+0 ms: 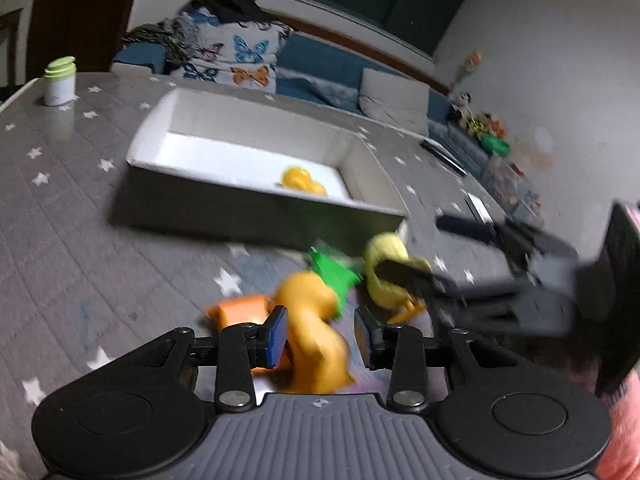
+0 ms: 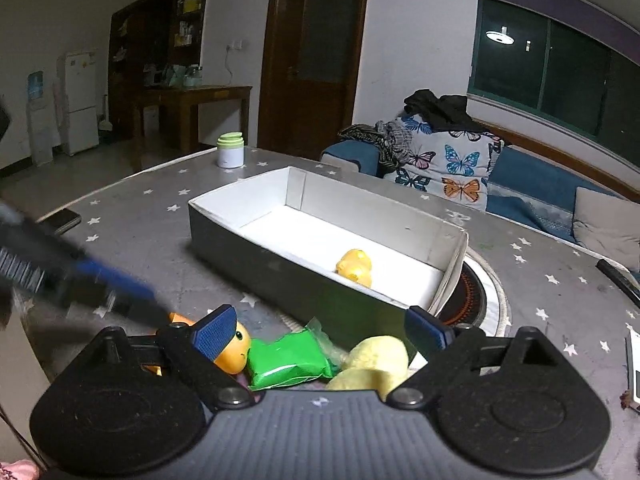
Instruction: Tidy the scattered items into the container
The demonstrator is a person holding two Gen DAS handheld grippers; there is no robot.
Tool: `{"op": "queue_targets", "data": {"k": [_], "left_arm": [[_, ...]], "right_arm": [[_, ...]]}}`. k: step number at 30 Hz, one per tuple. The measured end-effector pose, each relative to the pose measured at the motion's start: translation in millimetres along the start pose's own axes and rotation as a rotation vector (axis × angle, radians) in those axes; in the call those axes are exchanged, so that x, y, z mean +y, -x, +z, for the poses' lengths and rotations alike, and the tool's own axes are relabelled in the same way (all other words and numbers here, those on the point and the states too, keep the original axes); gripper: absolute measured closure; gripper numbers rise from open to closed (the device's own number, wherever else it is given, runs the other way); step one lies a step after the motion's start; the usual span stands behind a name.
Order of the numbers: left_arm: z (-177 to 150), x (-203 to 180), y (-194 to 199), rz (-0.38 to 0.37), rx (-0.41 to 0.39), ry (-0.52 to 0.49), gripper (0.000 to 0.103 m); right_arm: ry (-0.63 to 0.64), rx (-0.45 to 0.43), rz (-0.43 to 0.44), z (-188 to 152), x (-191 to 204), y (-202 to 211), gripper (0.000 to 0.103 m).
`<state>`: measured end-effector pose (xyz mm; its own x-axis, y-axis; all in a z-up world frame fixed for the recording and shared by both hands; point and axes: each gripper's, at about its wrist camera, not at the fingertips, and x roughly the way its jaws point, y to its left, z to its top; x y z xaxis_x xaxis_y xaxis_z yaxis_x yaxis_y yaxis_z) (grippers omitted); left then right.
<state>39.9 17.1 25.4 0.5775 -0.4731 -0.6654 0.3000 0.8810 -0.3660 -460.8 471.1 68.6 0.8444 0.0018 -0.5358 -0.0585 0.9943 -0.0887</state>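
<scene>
A white-lined grey box point(image 1: 160, 128) point(image 2: 248, 196) stands on the star-patterned table with a small yellow toy point(image 1: 302, 181) point(image 2: 355, 266) inside. In front of it lie an orange duck toy point(image 1: 316, 328) point(image 2: 236, 354), a green packet point(image 1: 334, 276) point(image 2: 288, 360), a pale yellow sponge-like lump point(image 1: 386, 276) point(image 2: 376, 364) and an orange block point(image 1: 242, 308). My left gripper point(image 1: 322, 338) is open with the orange duck between its fingers. My right gripper point(image 2: 320, 330) is open above the packet and lump; it also shows in the left wrist view point(image 1: 424, 248) around the lump.
A white jar with a green lid point(image 1: 60, 82) point(image 2: 231, 150) stands at the table's far side. A dark phone point(image 2: 64, 220) lies left. A round burner plate point(image 2: 468, 296) sits beside the box. A black remote point(image 1: 442, 152) lies right. A sofa with butterfly cushions is behind.
</scene>
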Motion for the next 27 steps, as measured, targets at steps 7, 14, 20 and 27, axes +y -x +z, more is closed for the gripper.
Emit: {"op": "queue_targets", "data": {"k": [7, 14, 20, 27], "left_arm": [[-8.7, -17.9, -20.3, 0.077, 0.09, -0.053, 0.064], [-14.4, -15.5, -36.9, 0.087, 0.139, 0.007, 0.064], [-17.1, -14.8, -38.1, 0.073, 0.137, -0.005, 0.063], [-16.3, -13.5, -32.8, 0.043, 0.145, -0.131, 0.065]], "right_arm": [[-0.004, -0.001, 0.027, 14.9, -43.4, -48.1, 0.01], [-0.006, -0.004, 0.078, 26.1, -89.2, -90.3, 0.01], [-0.002, 0.019, 0.18, 31.0, -107.3, -117.4, 0.01], [-0.002, 0.082, 0.317, 33.1, -142.3, -157.8, 0.016]]}}
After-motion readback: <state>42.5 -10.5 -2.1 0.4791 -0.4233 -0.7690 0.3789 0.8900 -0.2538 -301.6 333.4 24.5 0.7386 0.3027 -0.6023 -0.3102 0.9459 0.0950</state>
